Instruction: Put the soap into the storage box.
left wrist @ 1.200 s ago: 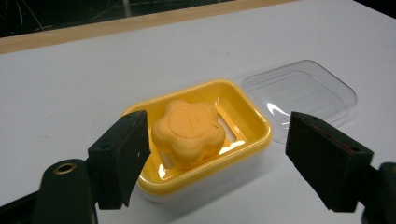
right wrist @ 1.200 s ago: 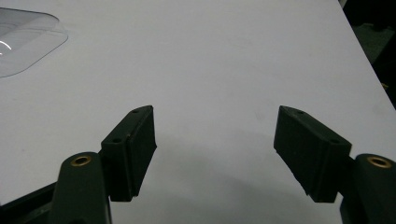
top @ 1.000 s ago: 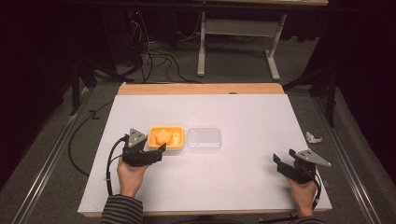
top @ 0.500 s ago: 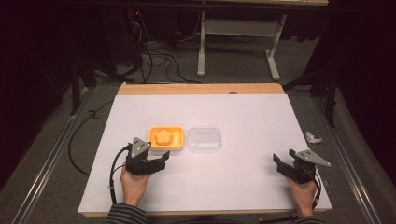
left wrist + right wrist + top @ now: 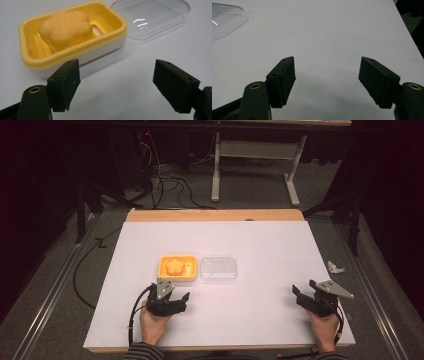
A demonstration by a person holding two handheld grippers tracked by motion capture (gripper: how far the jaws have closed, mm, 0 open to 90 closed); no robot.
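While held low at the near left of the white table (image 5: 270, 245), left gripper (image 5: 175, 301) with jaws spread wide, nothing between them. Right gripper (image 5: 306, 296) at near right, jaws likewise parted and empty, only bare table surface ahead of it.

Just beyond left gripper: yellow soap dish (image 5: 177, 268), apart from the jaws, not touching. From the left gripper view, dish (image 5: 72, 37) lies ahead and slightly left of the gap between the jaws, nearest corner close above the left jaw tip. Dish rim yellow, lower body white. Inside: one orange lumpy, flower-like soap (image 5: 65, 30), seated toward the left end; slotted white drain insert visible at the right end.

Just right of dish, side by side and nearly touching: clear plastic lid (image 5: 219, 269), lying flat, holding nothing. Same lid (image 5: 224, 21) at far left from the right gripper view, well apart from that gripper.

Dish and lid both rounded rectangles, long axes running left-right across the table, parallel to its near edge.

Off the table at right, on the floor: small crumpled white scrap (image 5: 335, 267). Farther: cables (image 5: 160, 175) and a grey table frame (image 5: 255, 165).
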